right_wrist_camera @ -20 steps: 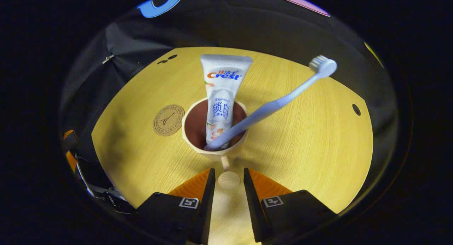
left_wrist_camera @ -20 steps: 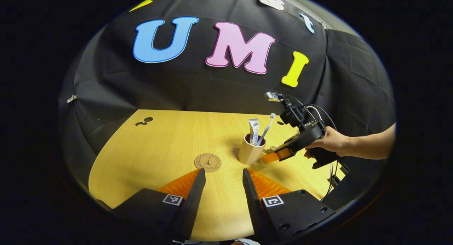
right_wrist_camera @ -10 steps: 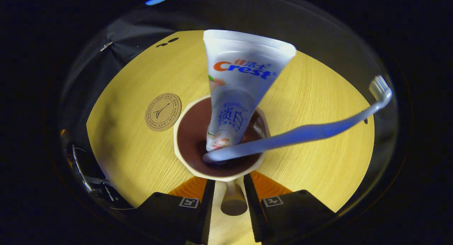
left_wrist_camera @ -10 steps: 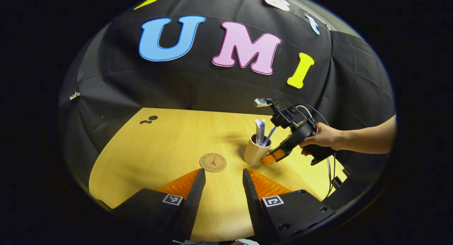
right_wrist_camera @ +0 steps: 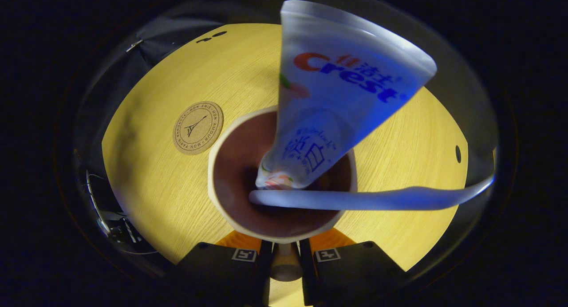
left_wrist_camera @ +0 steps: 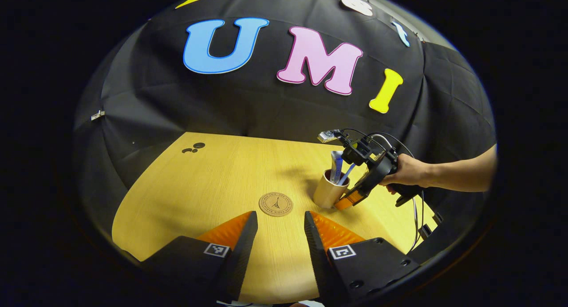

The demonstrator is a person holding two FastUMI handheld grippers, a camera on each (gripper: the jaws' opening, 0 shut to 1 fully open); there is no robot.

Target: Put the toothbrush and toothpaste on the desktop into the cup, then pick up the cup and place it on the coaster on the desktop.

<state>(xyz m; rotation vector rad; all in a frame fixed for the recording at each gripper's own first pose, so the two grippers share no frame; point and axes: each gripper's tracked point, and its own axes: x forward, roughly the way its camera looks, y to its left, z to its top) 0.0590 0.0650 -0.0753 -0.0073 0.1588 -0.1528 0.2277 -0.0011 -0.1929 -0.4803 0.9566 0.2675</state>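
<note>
Right now your right gripper [right_wrist_camera: 284, 265] has its jaws closed on the knob-ended handle [right_wrist_camera: 284, 266] of the beige cup with the dark brown inside [right_wrist_camera: 230, 174]; both fingers sit tight against the handle's sides in the right gripper view. In the left gripper view you see that same gripper [left_wrist_camera: 344, 203] at the cup's [left_wrist_camera: 327, 194] right side, held by your hand [left_wrist_camera: 406, 173].

The cup stands on the yellow wood-grain desk [right_wrist_camera: 146, 174]. Inside it, the white toothpaste tube [right_wrist_camera: 337, 107] stands with its wide crimped end up, and the light blue toothbrush [right_wrist_camera: 368, 199] leans across the rim toward the right, handle end down in the cup. From the left gripper view both the tube [left_wrist_camera: 336, 166] and the brush [left_wrist_camera: 347, 174] poke up out of the cup.

The round cork coaster with a tower drawing [left_wrist_camera: 275, 204] lies flat on the desk [left_wrist_camera: 213, 183], just beside the cup on its left and apart from it; in the right gripper view the coaster [right_wrist_camera: 198, 127] is up and left of the rim.

Your left gripper [left_wrist_camera: 277, 229] hangs above the near desk edge with its jaws open and nothing between them.
</note>
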